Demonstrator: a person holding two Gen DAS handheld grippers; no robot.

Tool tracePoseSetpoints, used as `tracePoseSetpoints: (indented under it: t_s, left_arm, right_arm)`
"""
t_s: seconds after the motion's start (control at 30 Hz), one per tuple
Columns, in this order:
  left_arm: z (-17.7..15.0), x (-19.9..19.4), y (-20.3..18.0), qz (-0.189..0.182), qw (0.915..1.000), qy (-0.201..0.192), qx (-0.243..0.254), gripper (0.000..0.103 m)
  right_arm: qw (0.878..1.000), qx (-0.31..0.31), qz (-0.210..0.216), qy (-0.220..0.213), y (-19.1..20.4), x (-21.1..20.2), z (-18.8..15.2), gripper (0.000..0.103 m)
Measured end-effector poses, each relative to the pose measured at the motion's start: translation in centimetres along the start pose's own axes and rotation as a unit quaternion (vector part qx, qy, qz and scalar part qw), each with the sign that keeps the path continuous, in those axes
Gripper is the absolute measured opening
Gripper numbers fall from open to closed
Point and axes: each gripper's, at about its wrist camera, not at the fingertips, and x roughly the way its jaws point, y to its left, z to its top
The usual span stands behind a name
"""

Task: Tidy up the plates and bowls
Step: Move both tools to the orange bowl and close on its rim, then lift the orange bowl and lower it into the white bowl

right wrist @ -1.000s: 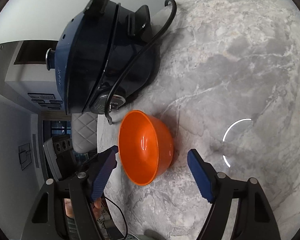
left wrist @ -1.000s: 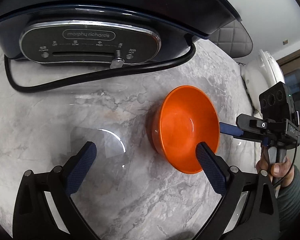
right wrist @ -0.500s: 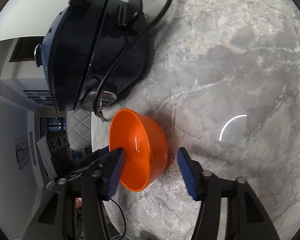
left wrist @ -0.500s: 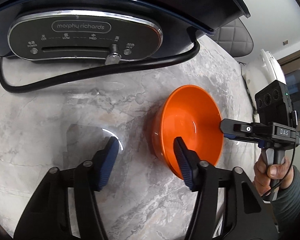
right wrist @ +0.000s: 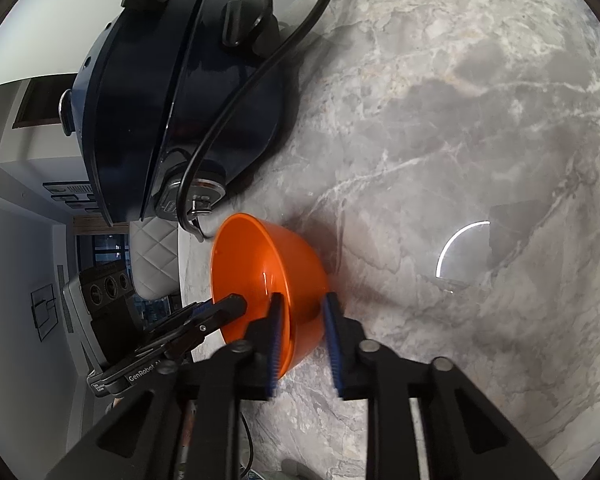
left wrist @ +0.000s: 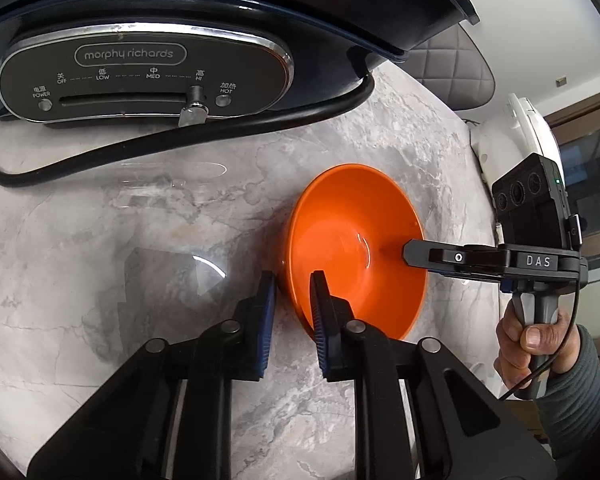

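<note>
Gripping the near rim of the orange bowl (left wrist: 356, 248) with the left claw (left wrist: 293, 284) — one blue pad outside the wall, the other inside. Pinching the opposite rim with the right claw (right wrist: 302, 312) in the same way, wall sandwiched between its pads. Sitting on the grey marble counter (left wrist: 100, 264), tilted toward the left camera, near the counter's rounded edge. Reaching into the bowl from the right side of the left view: the right claw's black finger (left wrist: 440, 258), held by a hand (left wrist: 536, 344) in a grey sleeve. Lying just behind the bowl, a black power cord (left wrist: 260, 120). Standing farther back — a dark blue Morphy Richards cooker (left wrist: 140, 76), slider near HI.
</note>
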Motion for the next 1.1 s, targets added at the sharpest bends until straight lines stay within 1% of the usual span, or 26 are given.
tracePoseSetpoints:
  t_s: [0.1,0.43,0.63,0.83,1.1]
  left_arm:
    - [-0.1,0.1,0.0,-0.004,1.0,0.002,-0.003,0.016]
    - [-0.5,-0.5,0.0,0.006,1.0,0.002,0.002,0.015]
    - [-0.7,-1.5,0.0,0.004,1.0,-0.003,-0.001,0.015]
    - [-1.9,-3.5,-0.4,0.005,0.9999,-0.013,-0.003,0.015]
    - [-5.1,-7.9,-0.9,-0.001,0.9994,-0.035,-0.007,0.015]
  right_arm:
    - [1.0,0.002,-0.001,-0.002,0.0,0.0,0.0,0.018]
    - [1.0,0.003,-0.003,-0.004,0.4,0.4,0.0,0.018]
    - [1.0,-0.002,-0.002,-0.006,1.0,0.2,-0.2,0.018]
    - [1.0,-0.012,0.0,-0.007,2.2,0.0,-1.0,0.018]
    - [0.999,-0.036,0.007,-0.005,5.0,-0.4,-3.3,0.018]
